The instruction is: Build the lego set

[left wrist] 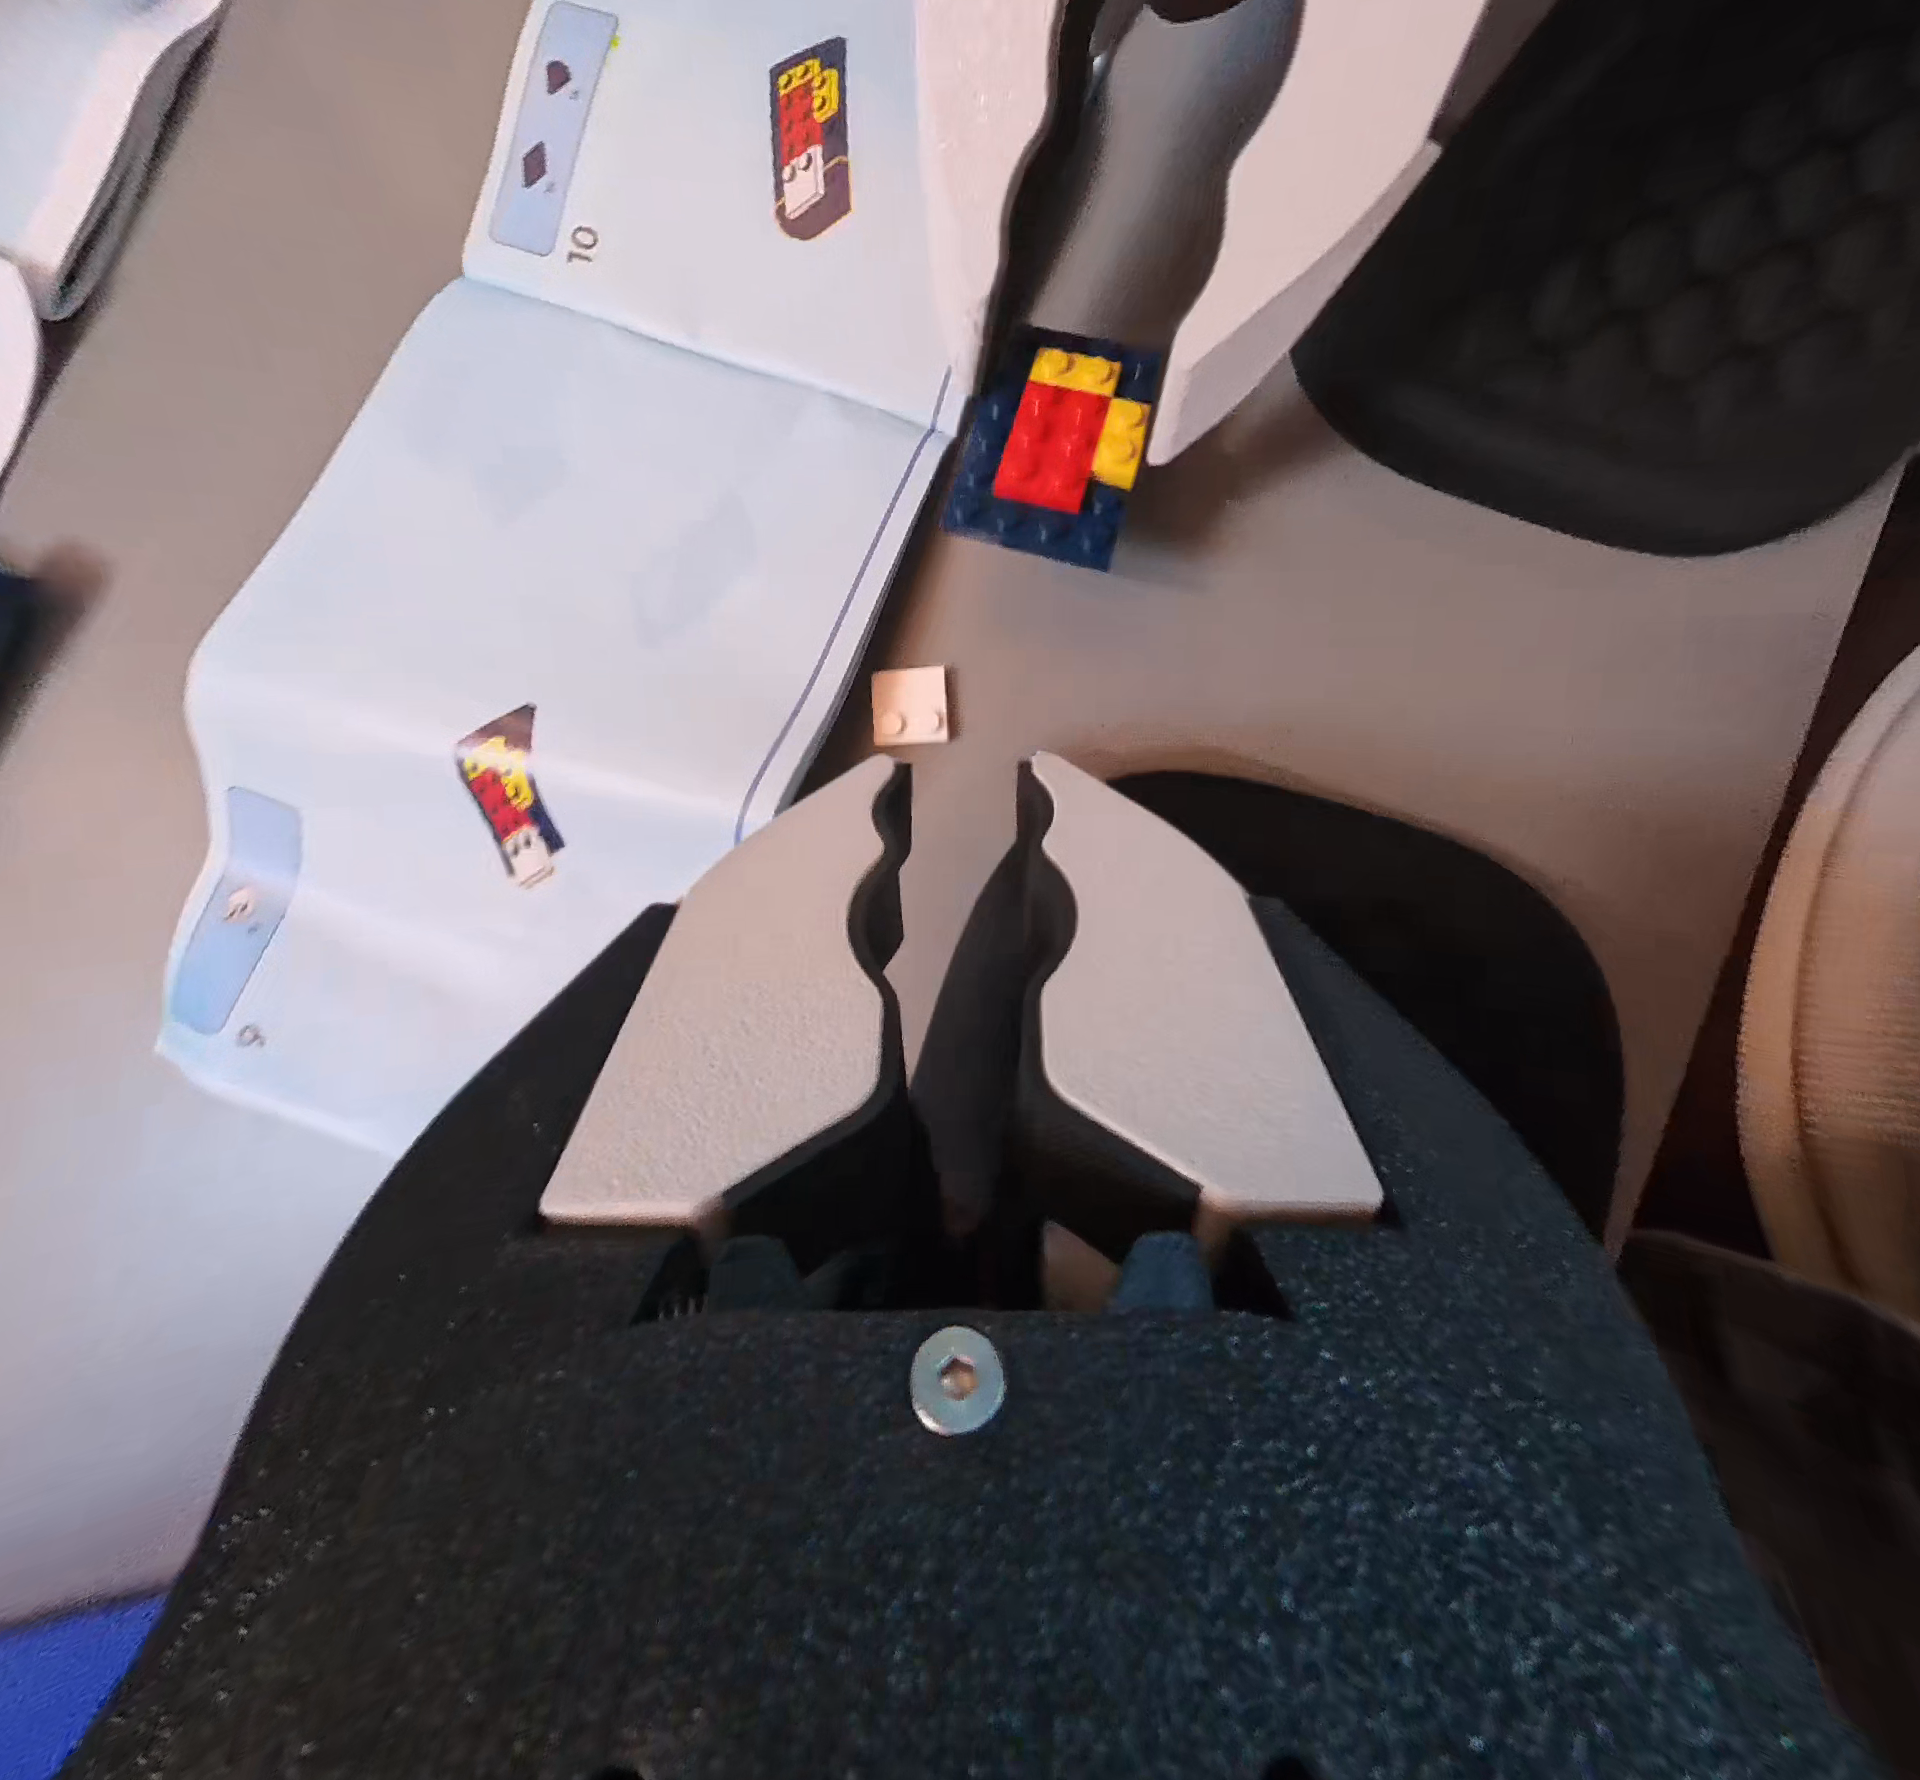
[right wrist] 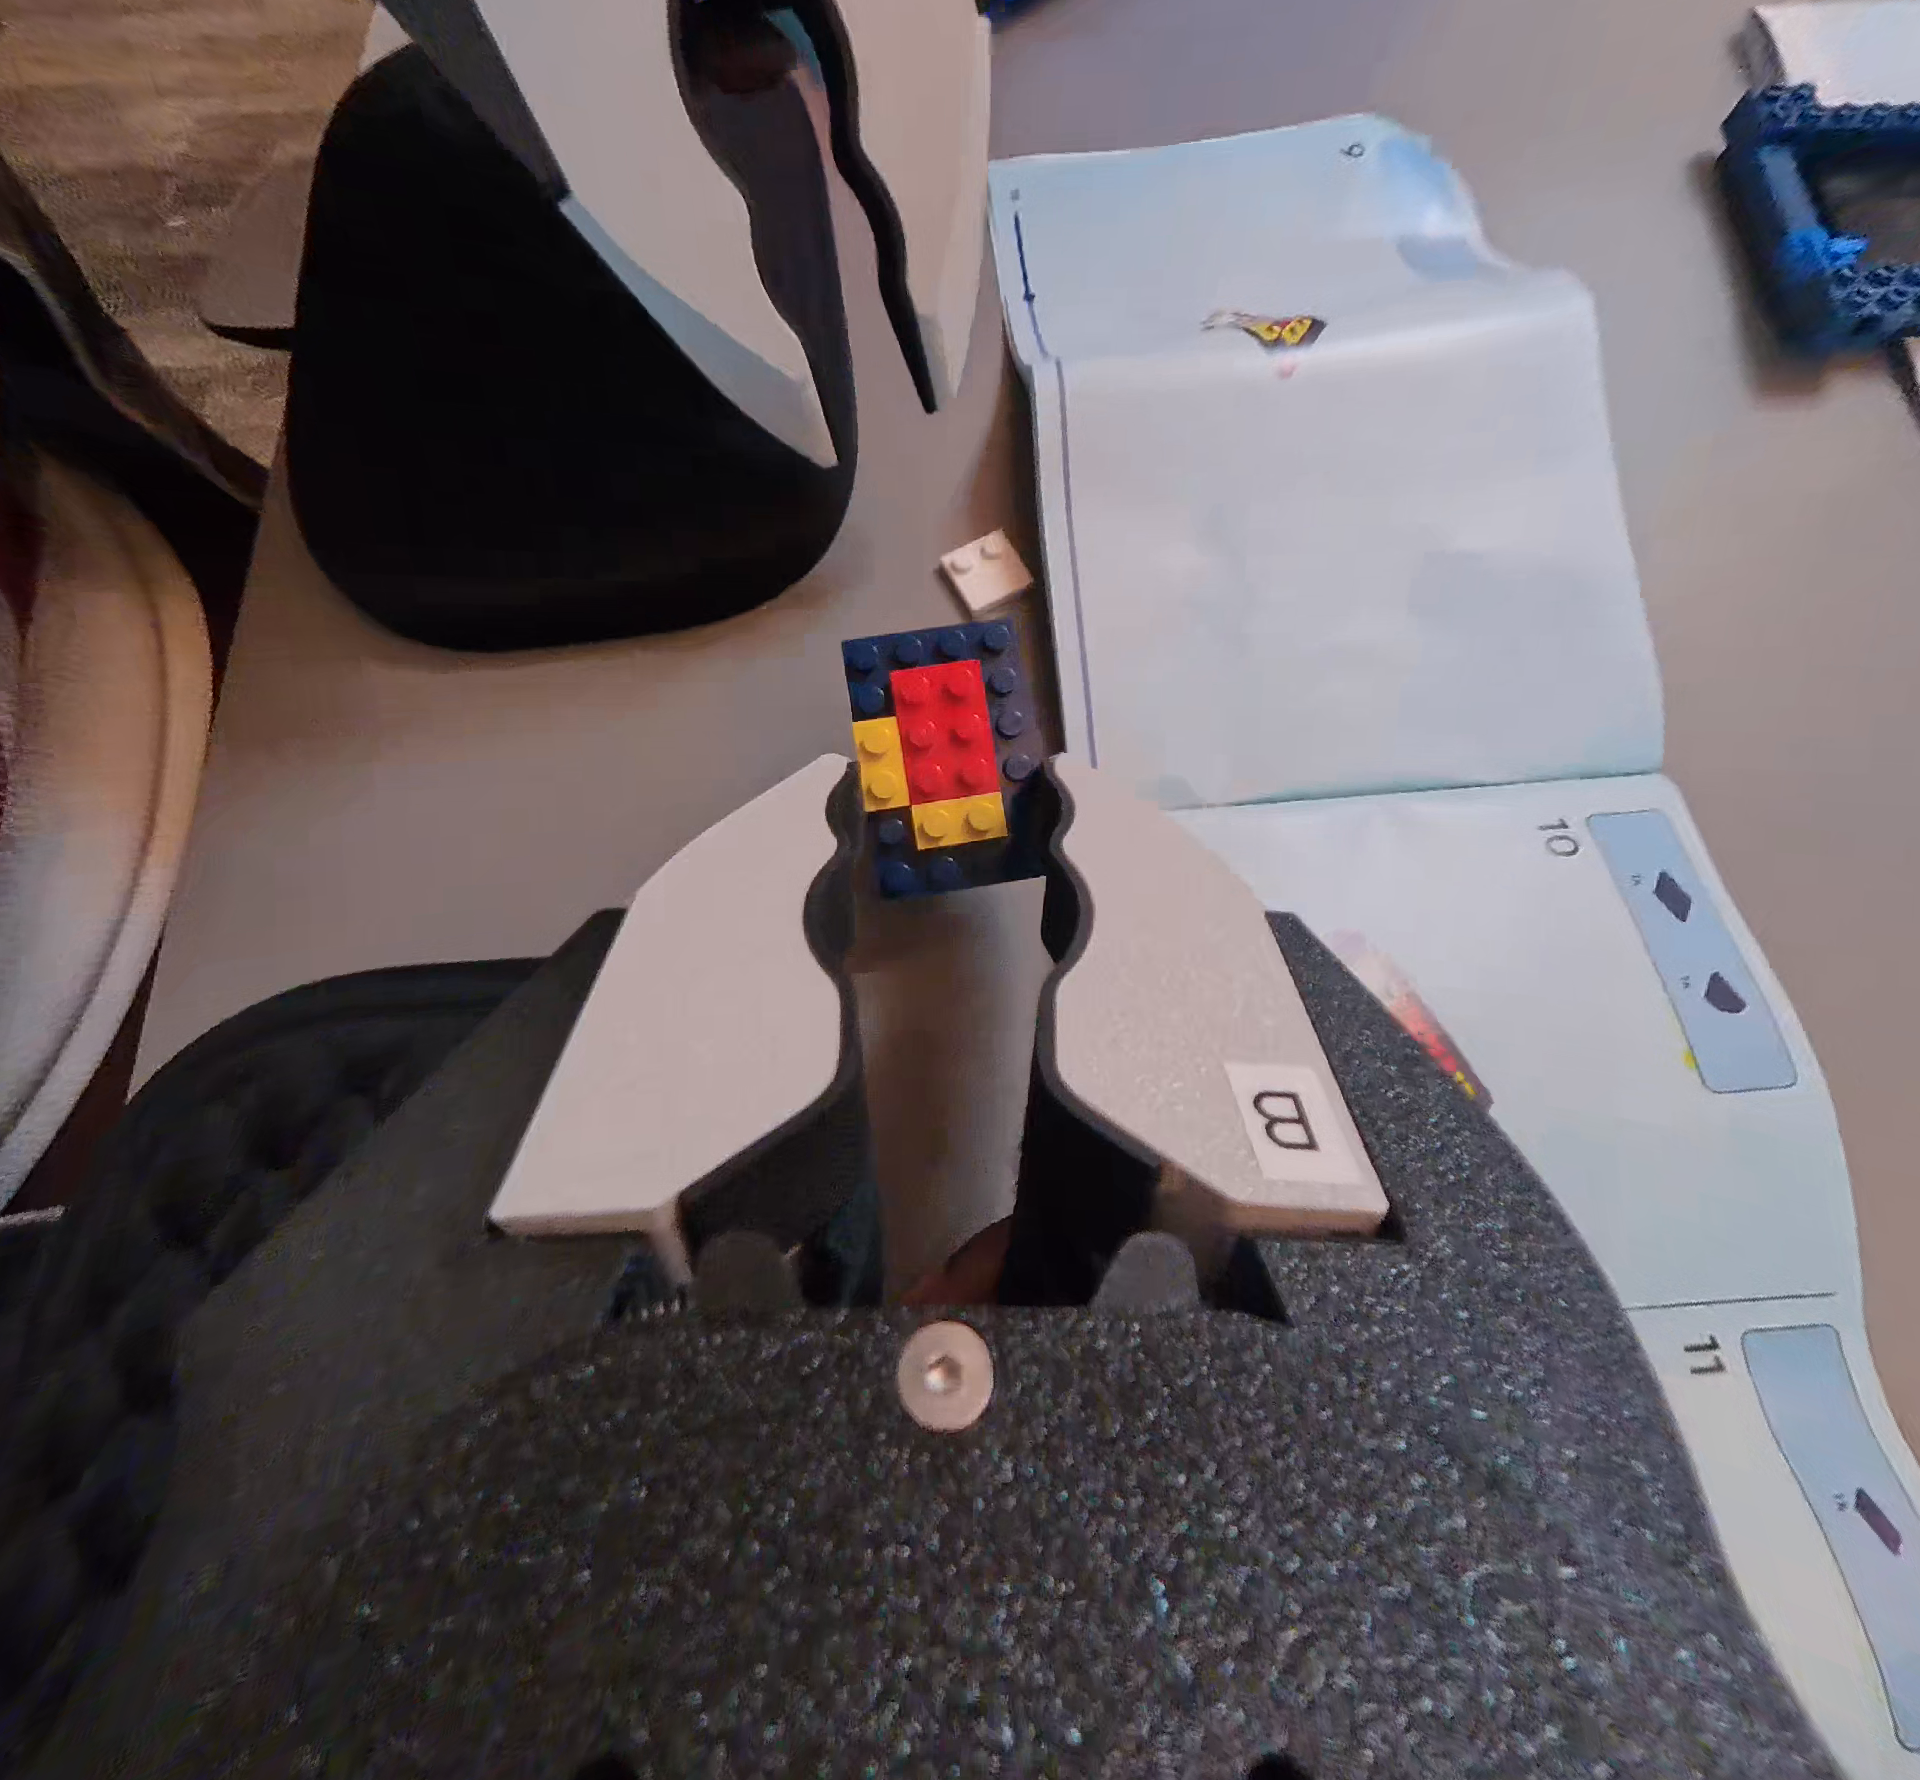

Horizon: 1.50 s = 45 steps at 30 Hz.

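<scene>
1. My left gripper [left wrist: 964,766] hangs nearest the lens, jaws parted with nothing between them.
2. Just beyond its tips a small white two-stud plastic brick [left wrist: 910,707] lies on the grey table [left wrist: 1403,691], beside the edge of the pale blue folded instruction sheet [left wrist: 582,504].
3. My right gripper [right wrist: 943,780] is clenched on the dark blue studded plate carrying red and yellow bricks [right wrist: 940,743], pads against its two long sides.
4. The plate sits near the sheet's edge.

a grey tabletop [left wrist: 1351,691] under soft, even light; beyond its edge, a black mesh chair seat [left wrist: 1662,224] and patterned carpet [right wrist: 156,68].
</scene>
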Tool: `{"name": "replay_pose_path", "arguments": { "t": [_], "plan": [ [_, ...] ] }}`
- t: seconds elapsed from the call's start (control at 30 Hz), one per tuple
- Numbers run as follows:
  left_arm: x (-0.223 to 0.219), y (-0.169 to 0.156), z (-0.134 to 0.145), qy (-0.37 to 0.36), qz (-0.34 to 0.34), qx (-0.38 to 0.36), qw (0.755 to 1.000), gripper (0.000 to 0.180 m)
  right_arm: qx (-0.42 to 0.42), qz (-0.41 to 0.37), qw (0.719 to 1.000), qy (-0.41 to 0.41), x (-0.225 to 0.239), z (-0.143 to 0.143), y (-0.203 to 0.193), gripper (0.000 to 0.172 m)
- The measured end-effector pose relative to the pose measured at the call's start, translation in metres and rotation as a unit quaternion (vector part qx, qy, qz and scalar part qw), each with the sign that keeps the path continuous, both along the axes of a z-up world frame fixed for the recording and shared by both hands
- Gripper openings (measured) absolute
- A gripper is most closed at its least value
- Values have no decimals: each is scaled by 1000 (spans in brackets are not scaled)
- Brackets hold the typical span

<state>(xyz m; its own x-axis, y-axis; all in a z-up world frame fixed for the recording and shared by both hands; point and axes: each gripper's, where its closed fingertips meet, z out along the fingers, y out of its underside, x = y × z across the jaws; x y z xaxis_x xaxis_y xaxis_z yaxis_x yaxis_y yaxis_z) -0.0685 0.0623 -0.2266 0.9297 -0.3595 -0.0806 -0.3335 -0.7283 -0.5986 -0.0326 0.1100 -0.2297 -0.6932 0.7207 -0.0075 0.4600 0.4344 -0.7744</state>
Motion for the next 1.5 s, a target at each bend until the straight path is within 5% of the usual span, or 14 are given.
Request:
{"name": "replay_pose_path", "arguments": {
  "t": [0.3,0.47,0.7,0.9,1.03,1.17,1.4,1.5],
  "plan": [
    [-2,13,-28,-14,-13,-65,998,28,-7,0,1000,-7,-1,-3,-1,32],
    [26,0,-21,-110,-30,-96,989,29,-17,-1,1000,-1,-1,0,1,32],
    [5,4,-17,-6,-109,-86,990,31,-31,-14,999,8,0,6,10,32],
    [47,-8,-19,-150,-155,-166,962,29,-26,-31,999,22,-1,11,19,32],
    [28,5,-13,-70,-156,-111,979,35,-47,-43,997,31,-1,17,26,32],
    [26,14,-20,-63,-178,-111,976,38,-44,-53,997,34,-1,18,31,32],
    [24,24,-26,51,-331,-64,940,31,-50,-56,996,40,3,20,36,32],
    [27,25,-26,34,-372,-69,925,23,-52,-57,996,42,4,21,36,32]
  ]
}}
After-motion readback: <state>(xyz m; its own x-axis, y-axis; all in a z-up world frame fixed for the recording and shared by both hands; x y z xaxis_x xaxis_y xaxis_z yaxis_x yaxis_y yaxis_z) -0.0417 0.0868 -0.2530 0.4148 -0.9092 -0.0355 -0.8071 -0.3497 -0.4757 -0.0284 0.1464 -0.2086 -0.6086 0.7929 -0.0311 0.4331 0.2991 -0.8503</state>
